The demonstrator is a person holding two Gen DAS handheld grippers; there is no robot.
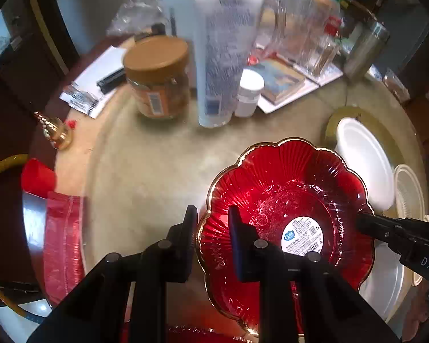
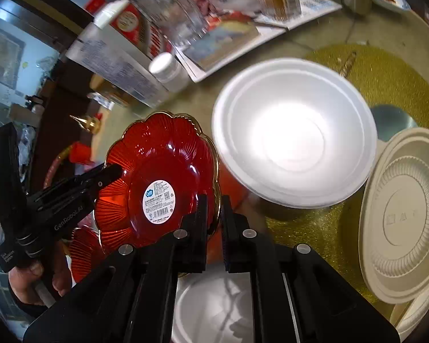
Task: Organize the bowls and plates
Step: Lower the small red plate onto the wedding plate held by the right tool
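A red scalloped glass plate with a gold rim and a white sticker (image 1: 289,200) (image 2: 157,171) is held above the table. My left gripper (image 1: 211,223) straddles its left rim, with a visible gap between its jaws. My right gripper (image 2: 214,211) is shut on the plate's right rim; it also shows at the right in the left wrist view (image 1: 366,223). A white foam bowl (image 2: 294,131) (image 1: 363,160) sits tilted on a gold mat. A beige ribbed plate (image 2: 406,214) (image 1: 409,194) lies to the right. Another white foam bowl (image 2: 214,305) lies below my right gripper.
At the back stand a jar with a brown lid (image 1: 157,77), a white tube (image 1: 223,65), a small white bottle (image 1: 248,91), glasses (image 2: 168,5) and books (image 1: 280,80). A red cup (image 1: 37,177) and red trays (image 1: 63,243) lie at the left. Another red plate (image 2: 83,251) sits below the held one.
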